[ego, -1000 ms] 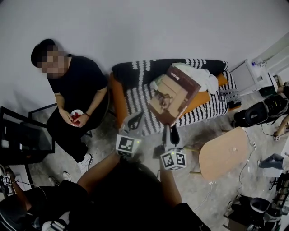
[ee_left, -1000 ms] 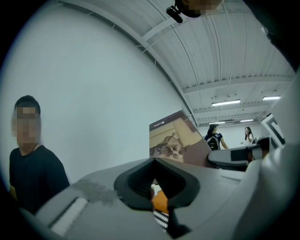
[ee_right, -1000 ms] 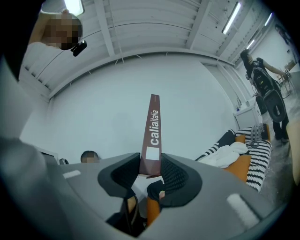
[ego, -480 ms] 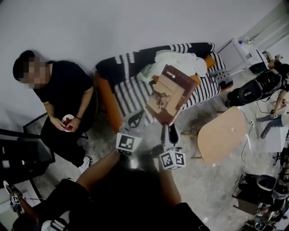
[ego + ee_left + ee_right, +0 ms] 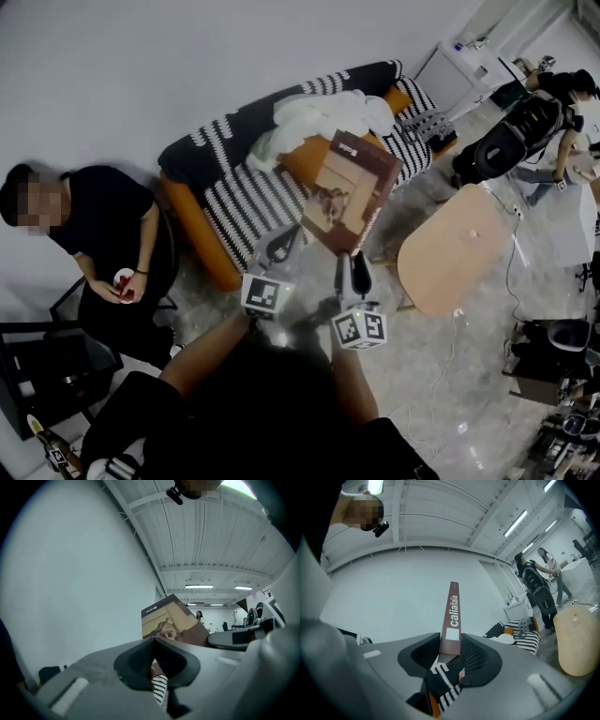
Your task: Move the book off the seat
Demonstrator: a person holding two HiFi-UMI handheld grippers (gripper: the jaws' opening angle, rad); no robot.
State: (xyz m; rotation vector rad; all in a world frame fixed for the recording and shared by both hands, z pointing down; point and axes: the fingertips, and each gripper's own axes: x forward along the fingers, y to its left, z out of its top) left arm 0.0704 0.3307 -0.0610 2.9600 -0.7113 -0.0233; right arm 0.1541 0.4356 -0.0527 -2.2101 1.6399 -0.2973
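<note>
The book [image 5: 349, 192], large with a brown cover and a tan picture, is up in the air in front of the striped sofa [image 5: 239, 202], clear of its seat. My right gripper [image 5: 349, 262] is shut on the book's lower corner. In the right gripper view the brown spine [image 5: 453, 616] stands upright between the pads [image 5: 476, 656]. My left gripper [image 5: 284, 242] is just left of the book's lower edge. In the left gripper view the cover [image 5: 168, 620] rises beyond the left gripper [image 5: 154, 660], whose jaws stand close together. Whether they touch the book is unclear.
A round wooden table [image 5: 455, 248] stands right of the book. On the sofa lie a white cloth [image 5: 319, 117] and an orange cushion [image 5: 309, 155]. A person in black [image 5: 103, 234] sits at the left. A white cabinet [image 5: 469, 66] and a dark bag [image 5: 497, 145] are at the back right.
Both grippers have carried the book to the right, away from the sofa and towards the round table. The sofa and the seated person have slid left in the head view. The right gripper's hold is unchanged.
</note>
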